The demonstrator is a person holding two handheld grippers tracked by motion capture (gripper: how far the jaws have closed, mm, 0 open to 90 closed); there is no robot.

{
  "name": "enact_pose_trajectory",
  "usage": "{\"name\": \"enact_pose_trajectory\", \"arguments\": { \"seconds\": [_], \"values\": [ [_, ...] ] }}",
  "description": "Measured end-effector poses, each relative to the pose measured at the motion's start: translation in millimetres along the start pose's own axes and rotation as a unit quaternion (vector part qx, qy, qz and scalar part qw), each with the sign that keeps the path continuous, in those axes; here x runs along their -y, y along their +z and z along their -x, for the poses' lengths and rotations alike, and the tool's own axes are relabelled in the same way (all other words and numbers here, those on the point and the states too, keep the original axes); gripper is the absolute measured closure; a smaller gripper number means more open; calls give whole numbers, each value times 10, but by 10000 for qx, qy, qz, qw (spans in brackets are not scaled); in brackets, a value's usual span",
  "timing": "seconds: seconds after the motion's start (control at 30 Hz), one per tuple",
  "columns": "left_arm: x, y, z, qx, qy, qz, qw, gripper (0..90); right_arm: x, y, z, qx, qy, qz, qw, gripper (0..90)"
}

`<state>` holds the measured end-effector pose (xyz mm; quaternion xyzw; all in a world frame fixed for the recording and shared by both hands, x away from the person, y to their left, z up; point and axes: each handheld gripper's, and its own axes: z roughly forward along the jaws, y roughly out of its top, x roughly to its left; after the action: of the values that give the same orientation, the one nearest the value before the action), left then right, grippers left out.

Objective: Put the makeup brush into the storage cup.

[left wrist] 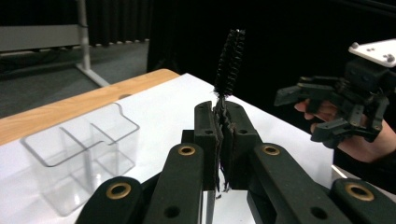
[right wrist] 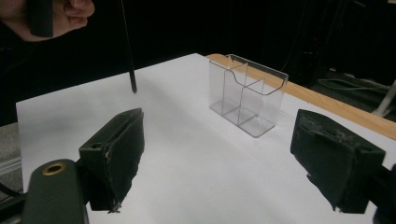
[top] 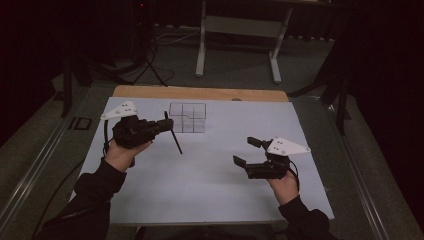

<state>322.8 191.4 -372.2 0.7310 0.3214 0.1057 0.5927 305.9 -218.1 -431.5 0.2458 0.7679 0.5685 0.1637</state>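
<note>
Dim room, black all around. Soft overhead light falls on the white table sheet (top: 210, 170), the brightest surface, with a grey cast and faint shadows. The clear plastic organizer (right wrist: 247, 95) catches pale glints along its edges. The high view is soft and grainy. In both gripper views the nearest jaws are slightly blurred, and the background sinks into darkness.

Overhead and tool-mounted views, shared organizer (top: 187, 117)

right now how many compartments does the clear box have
3. The clear box has one long compartment along one side and two smaller ones side by side along the other. All look empty; the brush is in the left tongs, above the table.
</note>
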Motion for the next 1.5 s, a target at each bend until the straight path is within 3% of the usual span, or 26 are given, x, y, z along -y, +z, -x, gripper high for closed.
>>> {"name": "enact_pose_trajectory", "arguments": {
  "seconds": [0.23, 0.53, 1.07, 1.5],
  "values": [
    [-159, -109, -40, -135, 90, -21, 9999, 866, -7, -68, 25, 109, -127, 181, 9997, 160],
    [-403, -143, -132, -318, 174, 5, 9993, 866, -7, -140, 48, 161, 48, 429, 9989, 143],
    [-795, 107, -364, -709, 314, 142, 9969, 866, -4, -133, 43, 153, 37, 388, 9991, 143],
    [-806, 383, -645, -1213, 293, 204, 9920, 865, 2, -134, 51, 122, 81, 397, 9991, 142]
  ]
}}
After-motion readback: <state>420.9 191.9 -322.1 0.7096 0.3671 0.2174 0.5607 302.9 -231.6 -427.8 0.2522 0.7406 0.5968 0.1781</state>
